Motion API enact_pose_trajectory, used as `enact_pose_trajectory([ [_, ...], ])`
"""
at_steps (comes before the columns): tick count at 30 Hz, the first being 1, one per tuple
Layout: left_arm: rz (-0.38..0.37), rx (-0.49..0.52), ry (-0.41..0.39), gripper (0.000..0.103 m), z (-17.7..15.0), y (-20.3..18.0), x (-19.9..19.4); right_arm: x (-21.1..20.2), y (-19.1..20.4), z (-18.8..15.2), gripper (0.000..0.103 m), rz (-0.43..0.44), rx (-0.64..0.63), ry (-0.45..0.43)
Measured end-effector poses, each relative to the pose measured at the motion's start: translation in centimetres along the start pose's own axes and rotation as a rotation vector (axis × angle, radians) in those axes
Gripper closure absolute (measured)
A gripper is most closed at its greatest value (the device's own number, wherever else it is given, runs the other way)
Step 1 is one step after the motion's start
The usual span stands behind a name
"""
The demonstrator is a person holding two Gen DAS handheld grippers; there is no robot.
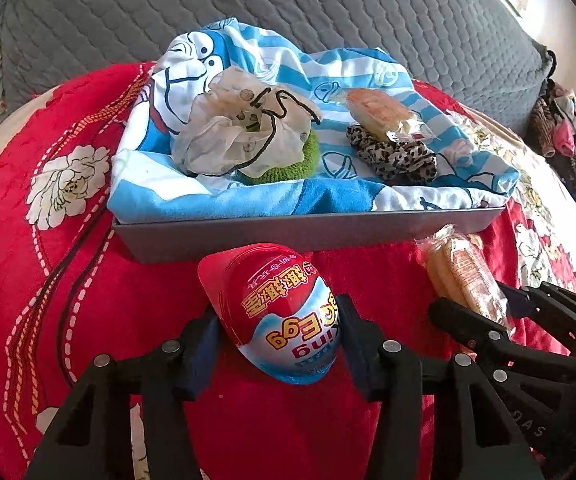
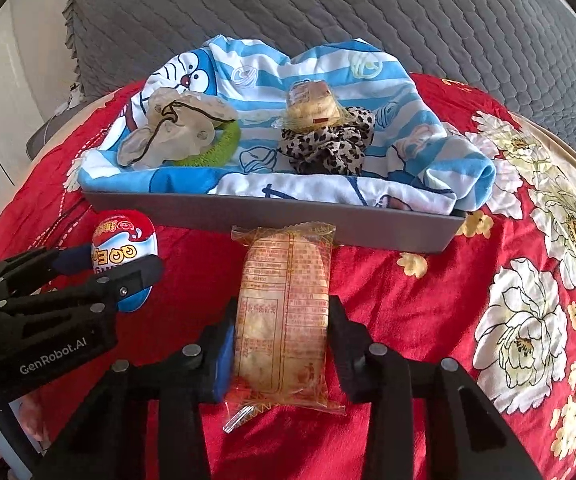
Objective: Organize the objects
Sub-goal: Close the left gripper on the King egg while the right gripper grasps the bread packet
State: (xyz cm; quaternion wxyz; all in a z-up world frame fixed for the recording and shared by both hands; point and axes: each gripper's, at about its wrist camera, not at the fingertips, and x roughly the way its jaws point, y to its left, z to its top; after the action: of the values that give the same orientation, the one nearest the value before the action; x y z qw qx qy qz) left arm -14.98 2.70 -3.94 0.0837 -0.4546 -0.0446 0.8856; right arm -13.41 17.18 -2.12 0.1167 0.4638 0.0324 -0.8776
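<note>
Grippers clamping snacks before tray
Left gripper [image 1: 276, 332] pinching toy egg [image 1: 284, 320]; right gripper [image 2: 282, 344] squeezing wrapped cake [image 2: 284, 312]; grey tray [image 2: 288, 216] lying at twelve o'clock, holding blue towel [image 2: 248, 68].

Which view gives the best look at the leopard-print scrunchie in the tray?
The right wrist view: the leopard-print scrunchie faces the camera near mid-frame, its ruffles clear, with a wrapped bun resting on its back edge. In the left wrist view the leopard-print scrunchie sits further right, more stretched by the lens and partly covered by the bun.

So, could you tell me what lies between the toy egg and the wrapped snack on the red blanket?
Only bare red blanket lies between the toy egg and the wrapped snack; the right wrist view shows it best.
</note>
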Motion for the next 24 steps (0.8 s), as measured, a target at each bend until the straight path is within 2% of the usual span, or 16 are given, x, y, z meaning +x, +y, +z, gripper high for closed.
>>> enact_pose_trajectory([
  [12, 0.01, 0.016, -0.014, 0.048, 0.0, -0.3, -1.7, -1.6, -0.1, 0.3, 0.062, 0.001, 0.007, -0.019],
  [24, 0.015, 0.016, -0.054, 0.048, 0.2, -0.5, -5.3, -5.1, 0.3, 1.2, 0.062, 0.0, 0.004, -0.07],
])
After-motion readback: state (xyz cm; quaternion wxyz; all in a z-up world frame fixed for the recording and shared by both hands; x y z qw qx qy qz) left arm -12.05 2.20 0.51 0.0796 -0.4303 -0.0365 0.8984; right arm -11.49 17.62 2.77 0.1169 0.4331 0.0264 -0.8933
